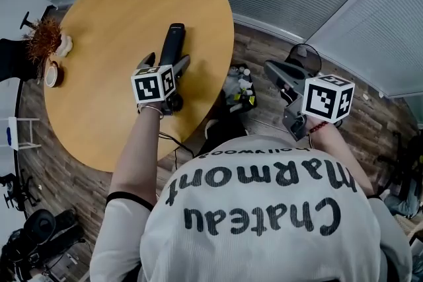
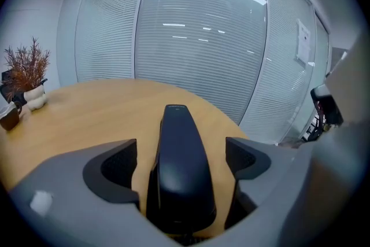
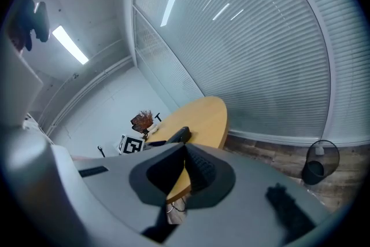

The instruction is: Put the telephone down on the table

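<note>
Black telephone handset (image 1: 173, 43) lies flat on the round worktop (image 1: 106, 23), upper centre of the head view, between the released jaws of the left hand-held gripper (image 2: 182, 159), right hand-held gripper (image 3: 185, 153) clenched empty; judged rigid, light, smooth-cased and slippery, so grasp across its narrow sides mid-length

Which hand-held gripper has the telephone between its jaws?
The left hand-held gripper: open jaws straddle the telephone on the table; the right hand-held gripper is shut, empty.
</note>
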Demonstrator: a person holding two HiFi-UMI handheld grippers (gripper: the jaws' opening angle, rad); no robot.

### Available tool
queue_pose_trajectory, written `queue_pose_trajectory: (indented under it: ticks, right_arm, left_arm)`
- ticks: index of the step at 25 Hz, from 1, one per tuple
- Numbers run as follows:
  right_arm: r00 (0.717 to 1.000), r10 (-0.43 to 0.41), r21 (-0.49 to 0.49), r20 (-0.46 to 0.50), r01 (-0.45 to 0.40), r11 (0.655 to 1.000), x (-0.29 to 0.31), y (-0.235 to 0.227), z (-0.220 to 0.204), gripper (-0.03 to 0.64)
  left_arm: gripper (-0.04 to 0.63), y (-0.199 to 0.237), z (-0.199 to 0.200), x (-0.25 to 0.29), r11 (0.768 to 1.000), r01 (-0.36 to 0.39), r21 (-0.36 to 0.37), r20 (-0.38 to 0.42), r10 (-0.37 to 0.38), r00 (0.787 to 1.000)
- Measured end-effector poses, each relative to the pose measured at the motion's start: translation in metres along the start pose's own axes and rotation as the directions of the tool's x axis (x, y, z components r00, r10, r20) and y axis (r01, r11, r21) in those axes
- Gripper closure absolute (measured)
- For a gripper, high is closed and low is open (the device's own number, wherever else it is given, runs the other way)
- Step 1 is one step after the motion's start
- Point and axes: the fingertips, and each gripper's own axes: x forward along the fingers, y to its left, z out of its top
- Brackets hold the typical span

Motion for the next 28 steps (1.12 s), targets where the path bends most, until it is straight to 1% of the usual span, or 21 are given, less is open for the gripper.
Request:
queue_pose_trajectory:
  ticks: [2,3,6,8,9,10,11,13,14,15,18,20,24,26,28]
  right_arm:
    - [1.0,0.0,-0.005,0.004,0.0,1.0,-0.002,0.003,0.002,0.601]
    - [1.0,0.0,-0.008,0.005,0.0,1.0,-0.002,0.004,0.002,0.601]
    - [1.0,-0.001,-0.01,0.01,0.001,1.0,0.0,0.005,0.004,0.602]
    - [1.0,-0.007,-0.009,0.022,0.007,1.0,0.003,0.006,0.006,0.601]
    - [1.0,-0.008,-0.009,0.028,0.009,1.0,0.004,0.007,0.007,0.603]
    - [0.999,-0.007,-0.009,0.033,0.008,1.0,0.006,0.011,0.007,0.601]
    - [0.999,-0.003,-0.011,0.033,0.004,1.0,0.007,0.017,0.005,0.601]
    - [1.0,0.01,-0.028,0.021,-0.009,1.0,0.011,0.032,0.001,0.601]
    - [1.0,0.016,-0.044,0.012,-0.015,0.999,0.015,0.04,-0.001,0.601]
    - [1.0,0.021,-0.061,0.003,-0.02,0.998,0.018,0.049,-0.003,0.601]
    - [1.0,0.028,-0.101,-0.003,-0.028,0.995,0.03,0.075,-0.007,0.601]
    - [0.999,0.032,-0.106,0.006,-0.031,0.994,0.035,0.091,-0.01,0.601]
    - [0.998,0.048,-0.085,0.04,-0.044,0.995,0.04,0.12,-0.014,0.603]
    - [0.996,0.064,-0.058,0.068,-0.06,0.996,0.038,0.134,-0.014,0.603]
    - [0.994,0.069,-0.066,0.081,-0.064,0.996,0.036,0.147,-0.017,0.603]
  left_arm:
    - [0.121,0.001,0.009,-0.008,1.0,0.0,0.008,0.051,0.0,0.999]
    - [0.15,0.002,0.016,-0.014,1.0,-0.001,0.007,0.094,0.0,0.996]
    - [0.246,0.001,0.042,-0.035,1.0,-0.003,0.008,0.227,0.002,0.974]
    - [0.343,-0.004,0.062,-0.051,1.0,0.004,0.016,0.306,-0.008,0.952]
    - [0.381,-0.009,0.072,-0.061,1.0,0.019,0.022,0.344,-0.026,0.939]
    - [0.414,-0.017,0.081,-0.074,0.998,0.051,0.028,0.383,-0.058,0.922]
    - [0.432,-0.027,0.088,-0.088,0.994,0.101,0.033,0.424,-0.105,0.9]
    - [0.472,-0.047,0.101,-0.119,0.977,0.206,0.05,0.491,-0.204,0.847]
    - [0.495,-0.055,0.105,-0.133,0.97,0.233,0.067,0.51,-0.235,0.828]
    - [0.516,-0.06,0.107,-0.145,0.967,0.24,0.088,0.517,-0.25,0.818]
    - [0.586,-0.067,0.105,-0.173,0.962,0.239,0.133,0.505,-0.273,0.819]
    - [0.586,-0.069,0.099,-0.191,0.956,0.254,0.147,0.498,-0.293,0.816]
    - [0.588,-0.066,0.083,-0.232,0.949,0.252,0.188,0.497,-0.313,0.809]
    - [0.588,-0.061,0.073,-0.25,0.943,0.268,0.195,0.491,-0.33,0.806]
    - [0.588,-0.055,0.062,-0.264,0.938,0.285,0.195,0.483,-0.345,0.805]
